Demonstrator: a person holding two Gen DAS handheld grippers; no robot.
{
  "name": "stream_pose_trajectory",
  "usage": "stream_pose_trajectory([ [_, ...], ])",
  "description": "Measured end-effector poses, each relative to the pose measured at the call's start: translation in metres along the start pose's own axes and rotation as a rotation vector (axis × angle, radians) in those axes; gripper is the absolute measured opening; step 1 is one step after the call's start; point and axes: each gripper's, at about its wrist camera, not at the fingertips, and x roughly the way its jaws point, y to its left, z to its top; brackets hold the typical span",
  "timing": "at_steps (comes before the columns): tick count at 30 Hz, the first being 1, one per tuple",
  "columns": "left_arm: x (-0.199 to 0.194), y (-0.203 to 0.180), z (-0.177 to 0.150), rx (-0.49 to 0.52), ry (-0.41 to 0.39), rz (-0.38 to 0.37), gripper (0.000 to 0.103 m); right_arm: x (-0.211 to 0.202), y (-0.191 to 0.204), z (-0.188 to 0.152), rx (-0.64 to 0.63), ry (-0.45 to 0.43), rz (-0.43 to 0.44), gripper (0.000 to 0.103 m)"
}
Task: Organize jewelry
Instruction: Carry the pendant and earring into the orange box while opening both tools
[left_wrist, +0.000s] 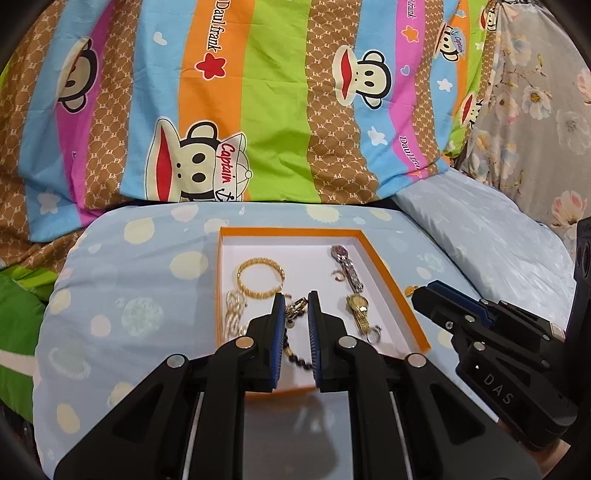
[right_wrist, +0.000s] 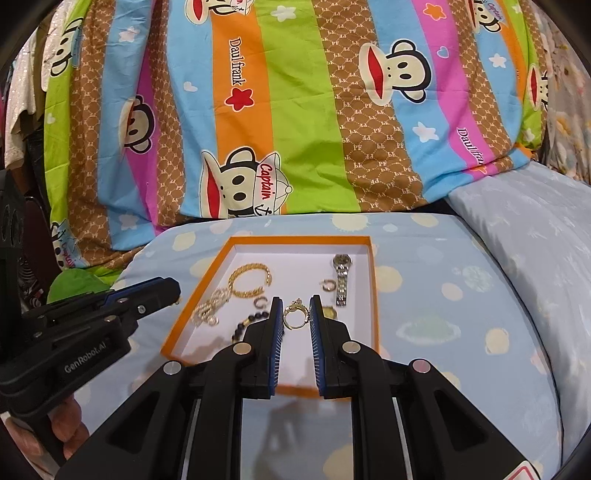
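The jewelry lies spread in the orange box; your right gripper hovers with fingers apart around the gold ring, ready to close. Your left gripper hovers over the box, also parted.

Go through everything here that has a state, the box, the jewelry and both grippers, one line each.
Orange box: open, no lid in view, on the blue pillow.
Gold bangle: lying flat in the box.
Silver watch: lying flat, strap stretched out.
Gold ring: in the box, not gripped.
Left gripper: open, above the box.
Right gripper: open, fingers either side of the ring.
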Motion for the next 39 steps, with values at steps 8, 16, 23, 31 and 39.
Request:
stream_pose_trajectory([
  [8,0.049,0.007,0.014,-0.006,0.032,0.012,0.012,0.050,0.003,0.018,-0.012,0.031,0.007,0.014],
  [16,0.077,0.016,0.014,-0.016,0.061,0.014,0.012,0.084,0.002,0.025,-0.011,0.060,0.018,0.014],
  [23,0.085,0.017,0.014,-0.014,0.069,0.011,0.012,0.098,0.004,0.024,-0.019,0.076,0.019,0.014],
  [31,0.087,0.019,0.013,-0.026,0.066,0.016,0.012,0.105,0.005,0.024,-0.022,0.087,0.025,0.014],
  [39,0.083,0.021,0.014,-0.040,0.056,0.008,0.020,0.102,0.002,0.024,-0.015,0.074,0.014,0.016],
])
